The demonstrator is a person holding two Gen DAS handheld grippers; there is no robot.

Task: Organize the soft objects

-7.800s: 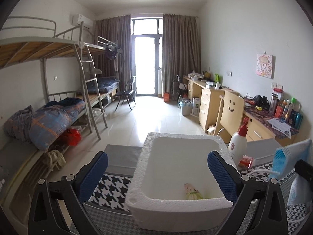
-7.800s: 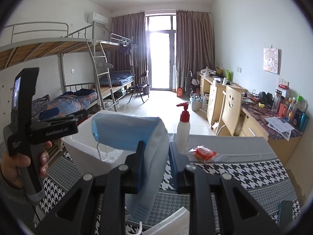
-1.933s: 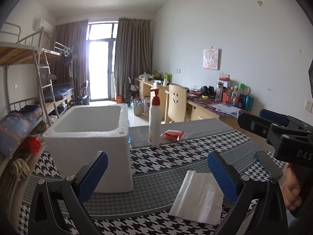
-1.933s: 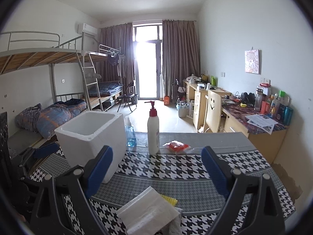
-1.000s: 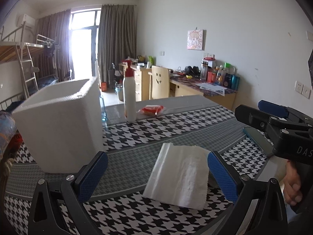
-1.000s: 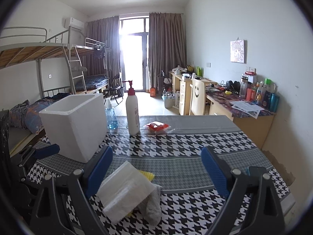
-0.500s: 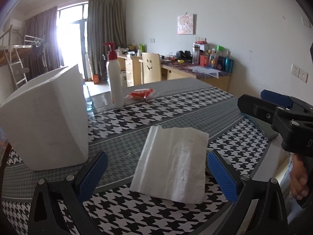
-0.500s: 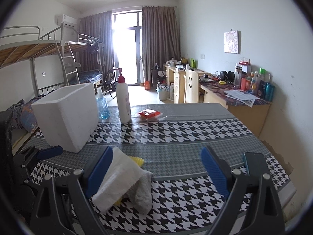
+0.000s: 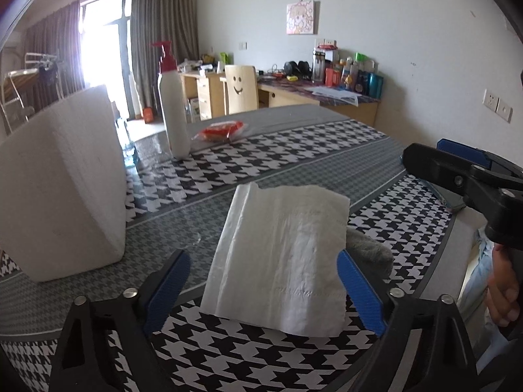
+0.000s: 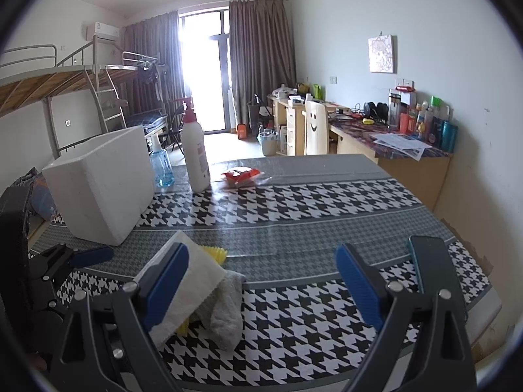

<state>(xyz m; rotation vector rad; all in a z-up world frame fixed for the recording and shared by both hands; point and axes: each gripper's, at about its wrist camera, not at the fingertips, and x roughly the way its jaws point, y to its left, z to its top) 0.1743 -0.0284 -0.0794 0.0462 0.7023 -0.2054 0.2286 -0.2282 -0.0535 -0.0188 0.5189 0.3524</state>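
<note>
1. Two sets of tongs are mine. The left gripper (image 9: pixel 263 289) has just been narrowing; its blue ribbed pads stand apart either side of the white embossed paper tissue (image 9: pixel 281 254), not yet pressing it.
2. The right gripper (image 10: pixel 261 285) gapes wide and holds nothing.
3. No legible writing anywhere.
4. That tissue lies rumpled over a grey fuzzy cloth (image 10: pixel 225 310) and a yellow ridged sponge (image 10: pixel 214 253), on the black-and-white houndstooth tablecloth (image 10: pixel 310 202).
5. Left of the pile stands a white grainy foam box (image 10: pixel 101 186); beyond it, a white pump bottle with red nozzle (image 10: pixel 195 153).
</note>
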